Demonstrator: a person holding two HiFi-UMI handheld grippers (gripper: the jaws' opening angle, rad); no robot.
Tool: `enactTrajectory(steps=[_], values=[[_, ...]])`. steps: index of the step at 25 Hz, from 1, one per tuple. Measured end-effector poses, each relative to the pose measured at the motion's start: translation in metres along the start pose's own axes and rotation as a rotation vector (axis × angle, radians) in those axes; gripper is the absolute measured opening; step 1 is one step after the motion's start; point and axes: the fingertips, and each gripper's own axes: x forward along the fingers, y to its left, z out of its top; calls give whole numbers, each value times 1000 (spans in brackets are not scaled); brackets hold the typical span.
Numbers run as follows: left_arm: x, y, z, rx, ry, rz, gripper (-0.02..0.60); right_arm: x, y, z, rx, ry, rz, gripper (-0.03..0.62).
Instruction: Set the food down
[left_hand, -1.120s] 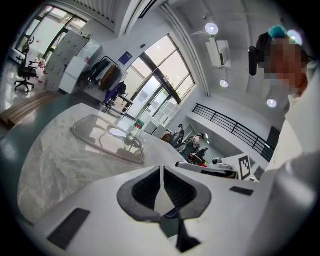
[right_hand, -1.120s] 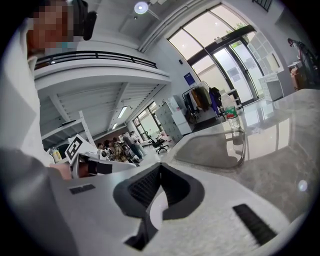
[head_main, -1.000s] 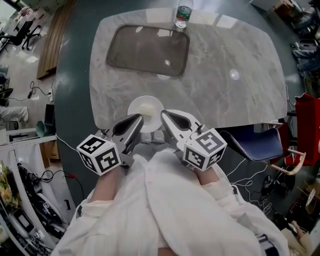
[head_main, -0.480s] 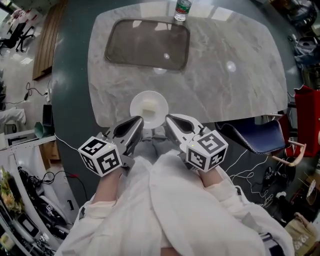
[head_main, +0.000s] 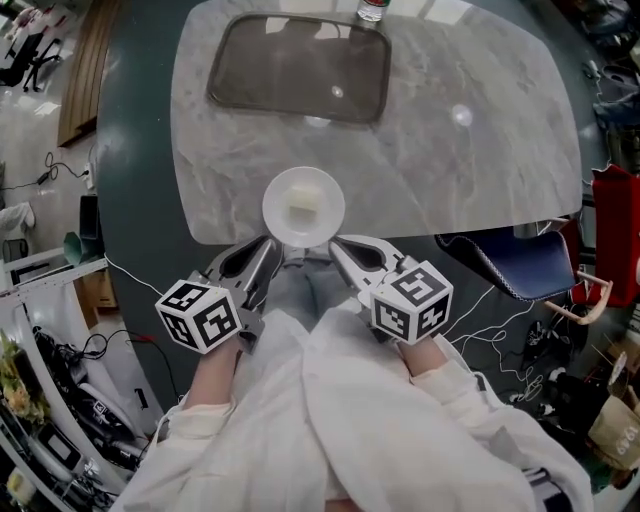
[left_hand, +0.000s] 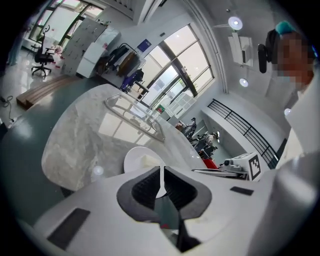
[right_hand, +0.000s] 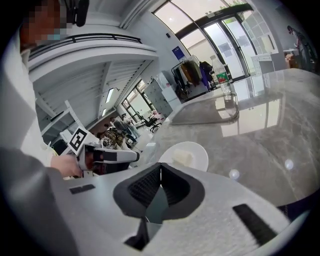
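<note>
White round plate (head_main: 275, 207) with its pale block of food (head_main: 303, 209) now sits farther in over the near edge of the grey marble table (head_main: 470, 170) than a second ago, when it hung at the edge, and both my grippers have come forward and down with it. My left gripper (left_hand: 161, 172) is clamped on the plate's thin near rim, a white sliver showing between its ribbed black pads; my right gripper (right_hand: 160, 170) is closed tight on the rim beside it. I cannot tell whether the plate's base touches the stone yet. A clear plastic bottle (head_main: 372, 10) at the far edge, fully in view before, is now cut off by the top of the head view. Beyond the plate lies a dark rectangular tray (head_main: 300, 65) with rounded corners, glossy with reflections.
</note>
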Motion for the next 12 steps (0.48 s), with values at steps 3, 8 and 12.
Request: enactTrajectory(steps=[3,8,12], values=[[5,7,-12,-42,34,3,31,6,-1,-8,18,26,2,2],[15,21,-28,-67,91,43,31,13,-10,-20,56,55,-8,2],[21,31,-38,-79,123,68,31,19,-22,-24,79,66,-26,3]])
